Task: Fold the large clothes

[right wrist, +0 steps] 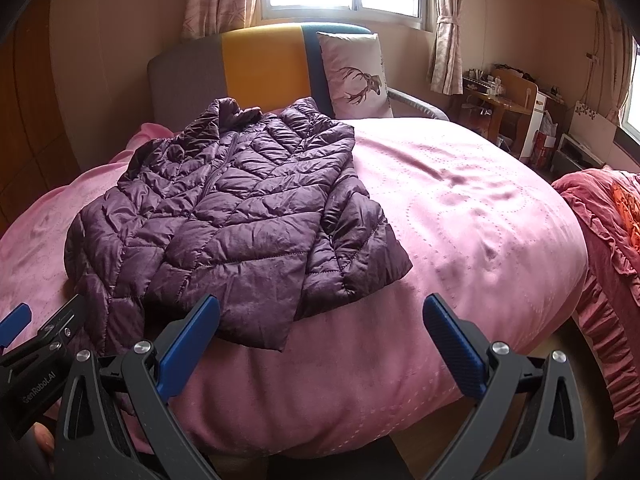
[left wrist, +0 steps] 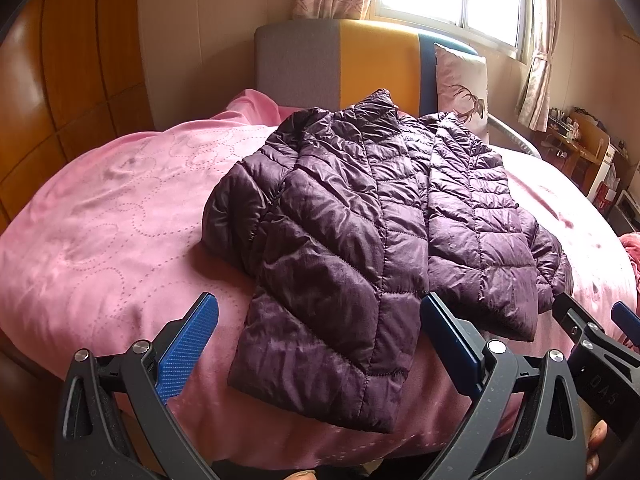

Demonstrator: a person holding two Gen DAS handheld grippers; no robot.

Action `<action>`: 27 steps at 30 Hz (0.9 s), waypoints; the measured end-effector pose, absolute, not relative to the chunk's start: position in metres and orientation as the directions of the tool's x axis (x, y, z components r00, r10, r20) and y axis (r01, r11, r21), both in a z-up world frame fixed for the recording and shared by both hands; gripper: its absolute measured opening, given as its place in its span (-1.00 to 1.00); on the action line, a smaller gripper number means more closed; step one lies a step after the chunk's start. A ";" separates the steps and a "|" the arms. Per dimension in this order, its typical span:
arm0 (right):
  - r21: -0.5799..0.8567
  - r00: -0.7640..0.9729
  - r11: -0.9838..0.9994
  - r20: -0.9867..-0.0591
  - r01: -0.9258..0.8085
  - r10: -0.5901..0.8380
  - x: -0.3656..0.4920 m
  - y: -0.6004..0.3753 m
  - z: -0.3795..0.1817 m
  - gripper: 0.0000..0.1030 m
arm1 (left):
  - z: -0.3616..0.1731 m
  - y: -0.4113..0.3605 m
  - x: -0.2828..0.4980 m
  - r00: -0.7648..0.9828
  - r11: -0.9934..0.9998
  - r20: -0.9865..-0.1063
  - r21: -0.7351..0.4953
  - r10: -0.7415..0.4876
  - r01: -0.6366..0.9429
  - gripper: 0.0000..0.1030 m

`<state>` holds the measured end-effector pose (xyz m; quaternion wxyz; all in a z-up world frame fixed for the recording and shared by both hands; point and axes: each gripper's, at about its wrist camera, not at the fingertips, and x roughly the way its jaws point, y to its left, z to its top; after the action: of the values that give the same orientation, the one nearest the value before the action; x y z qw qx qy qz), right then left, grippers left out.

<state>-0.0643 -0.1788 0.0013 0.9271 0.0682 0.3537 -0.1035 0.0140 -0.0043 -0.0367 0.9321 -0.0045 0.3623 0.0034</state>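
A dark purple quilted puffer jacket (left wrist: pixel 360 240) lies flat, front up, on the pink bed (left wrist: pixel 100 220), collar toward the headboard and hem toward me. It also shows in the right wrist view (right wrist: pixel 224 216), left of centre on the bed (right wrist: pixel 460 220). My left gripper (left wrist: pixel 318 312) is open and empty, hovering just above the jacket's hem. My right gripper (right wrist: pixel 320 312) is open and empty, over the bedspread by the jacket's lower right corner. The right gripper's tip shows at the right edge of the left wrist view (left wrist: pixel 592 320); the left gripper's tip shows at the left edge of the right wrist view (right wrist: pixel 44 316).
A grey, yellow and blue headboard (right wrist: pixel 260 68) and a deer-print pillow (right wrist: pixel 356 76) stand at the far end. A red ruffled blanket (right wrist: pixel 608 224) lies to the right. A wooden wardrobe (left wrist: pixel 72 80) is on the left; a cluttered desk (right wrist: pixel 504 96) is at far right.
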 end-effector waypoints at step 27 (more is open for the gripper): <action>0.074 0.677 0.993 -0.728 -0.088 0.114 0.055 -0.159 -0.020 0.80 | -0.092 -0.004 0.041 0.639 0.992 -0.769 0.063 -0.024 0.114 0.55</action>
<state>0.0549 -0.1594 -0.0198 0.9154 0.0163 0.3984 0.0551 0.0408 -0.0043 -0.0919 0.9038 0.0527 0.4230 -0.0381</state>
